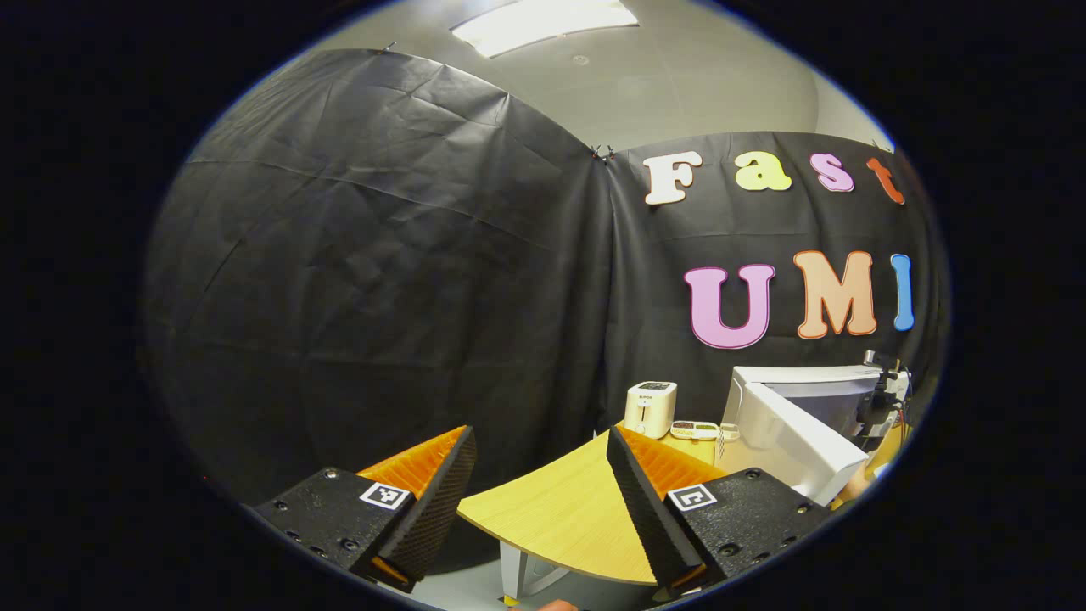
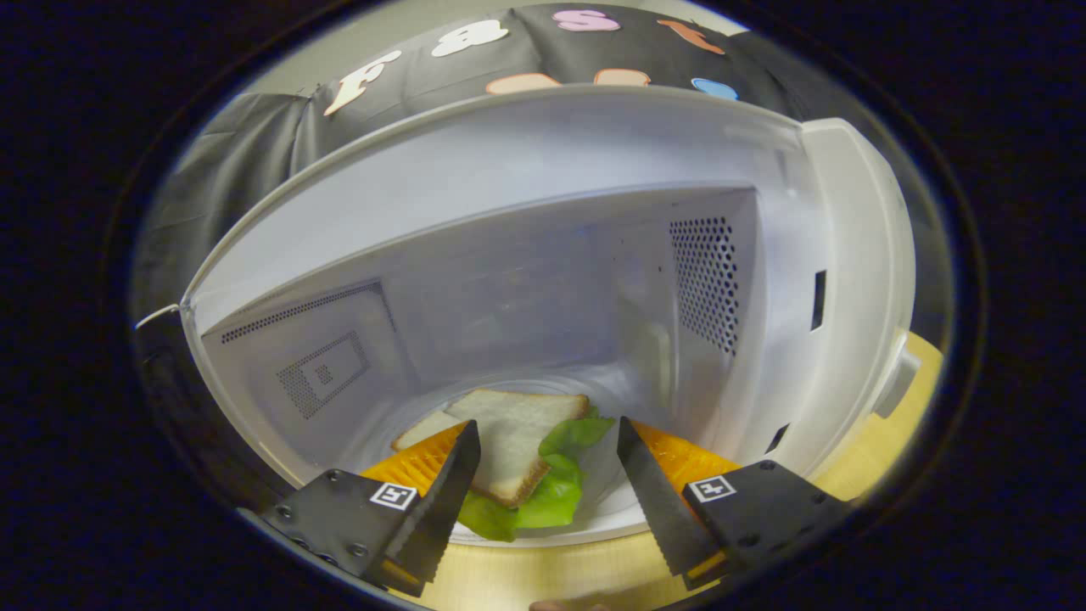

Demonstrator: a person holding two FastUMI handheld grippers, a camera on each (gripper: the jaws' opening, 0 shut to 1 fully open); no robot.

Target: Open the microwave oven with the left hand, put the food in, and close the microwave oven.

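In the right gripper view the white microwave [image 2: 526, 170] stands open right in front of me. A sandwich [image 2: 509, 450] of white bread with green lettuce lies on the glass plate [image 2: 594, 509] inside the cavity. My right gripper [image 2: 547, 441] is open at the cavity's mouth, its fingers either side of the sandwich and apart from it. In the left gripper view my left gripper [image 1: 539, 462] is open and holds nothing, off the table's left edge. The microwave [image 1: 814, 399] sits far right there, its door [image 1: 797, 445] swung out.
The wooden table [image 1: 560, 518] curves along its near edge, with a white leg below. A small white toaster [image 1: 651, 409] and a flat tray of small items [image 1: 696, 429] stand at the back of the table, left of the microwave.
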